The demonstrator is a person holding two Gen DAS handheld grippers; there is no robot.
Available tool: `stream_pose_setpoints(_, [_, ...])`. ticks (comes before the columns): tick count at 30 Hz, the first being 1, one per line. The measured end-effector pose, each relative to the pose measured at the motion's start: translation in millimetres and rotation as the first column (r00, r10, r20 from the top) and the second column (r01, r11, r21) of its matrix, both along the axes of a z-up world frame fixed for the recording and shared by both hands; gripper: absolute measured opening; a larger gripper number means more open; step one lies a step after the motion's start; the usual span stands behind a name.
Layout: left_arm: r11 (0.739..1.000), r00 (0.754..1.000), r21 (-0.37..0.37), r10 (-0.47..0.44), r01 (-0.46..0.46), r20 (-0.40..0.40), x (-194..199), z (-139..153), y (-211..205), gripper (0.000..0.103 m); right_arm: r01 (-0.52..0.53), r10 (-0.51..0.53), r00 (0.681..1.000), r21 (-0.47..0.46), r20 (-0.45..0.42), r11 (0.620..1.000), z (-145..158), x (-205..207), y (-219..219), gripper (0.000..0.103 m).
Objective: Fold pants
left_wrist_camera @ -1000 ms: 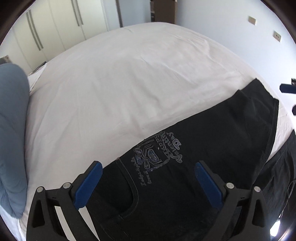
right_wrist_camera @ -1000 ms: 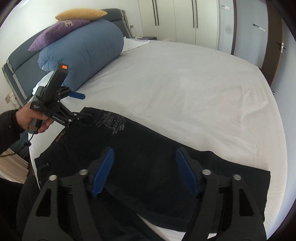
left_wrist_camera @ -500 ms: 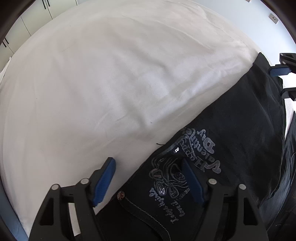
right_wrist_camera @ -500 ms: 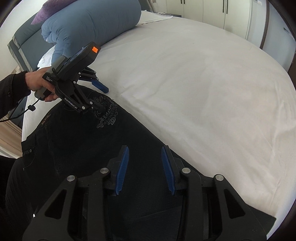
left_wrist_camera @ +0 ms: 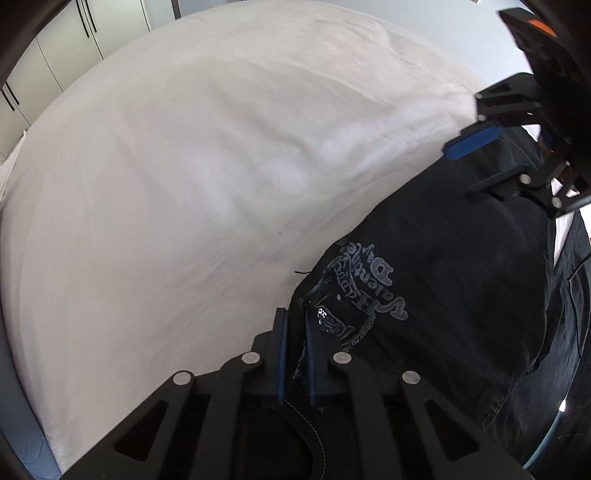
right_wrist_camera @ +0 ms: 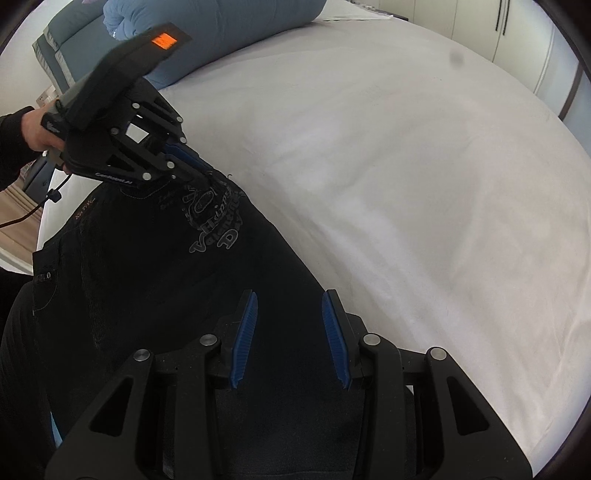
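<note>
Two black grippers work the black denim pants (left_wrist_camera: 461,266) on the white bedsheet (left_wrist_camera: 184,166). The left gripper (left_wrist_camera: 295,354) pinches their waistband beside the silver print (right_wrist_camera: 218,225). The right gripper (right_wrist_camera: 290,332) hovers spread over the leg.

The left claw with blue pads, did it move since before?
Yes. The left claw went down to the black pants' edge beside the white bedsheet and shut on it.

- bed (right_wrist_camera: 424,155) with white sheet, lightly wrinkled, takes up most of both views
- black pants (right_wrist_camera: 155,280) lie flat along near edge of bed, printed logo facing up
- blue rolled duvet (right_wrist_camera: 221,29) lies on bed at head end, well apart from pants
</note>
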State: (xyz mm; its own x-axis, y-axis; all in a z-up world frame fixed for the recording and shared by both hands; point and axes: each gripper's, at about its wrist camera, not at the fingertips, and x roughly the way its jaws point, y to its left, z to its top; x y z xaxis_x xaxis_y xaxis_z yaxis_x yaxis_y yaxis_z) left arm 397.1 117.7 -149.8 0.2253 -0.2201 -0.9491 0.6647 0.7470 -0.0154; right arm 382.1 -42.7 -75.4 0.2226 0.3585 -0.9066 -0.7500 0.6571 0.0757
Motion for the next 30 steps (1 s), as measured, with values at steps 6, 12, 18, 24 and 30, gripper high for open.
stream_pose_setpoints(6, [0.999, 0.994, -0.025, -0.021, 0.024, 0.106, -40, 26, 17, 0.008, -0.06, 0.06, 0.998, -0.022, 0.011, 0.998, -1, 19, 23, 0.036])
stream_pose_setpoints(12, [0.998, 0.989, -0.042, -0.04, 0.047, 0.144, -61, 37, 18, 0.008, -0.125, 0.127, 0.992, -0.088, 0.022, 0.988, -5, 39, 45, 0.036])
stream_pose_setpoints(18, [0.997, 0.988, -0.07, -0.028, 0.039, 0.151, -69, 37, 13, 0.008, -0.149, 0.148, 0.989, -0.143, -0.017, 0.978, -12, 48, 44, 0.025])
stream_pose_setpoints(24, [0.995, 0.986, -0.101, -0.006, 0.023, 0.166, -79, 40, 11, 0.008, -0.119, 0.113, 0.993, -0.147, -0.043, 0.982, -11, 59, 35, 0.008])
stream_pose_setpoints(30, [0.992, 0.982, -0.124, 0.033, -0.011, 0.185, -87, 50, 25, 0.008, 0.078, -0.08, 0.992, -0.025, -0.102, 0.997, 1, 67, 17, 0.004])
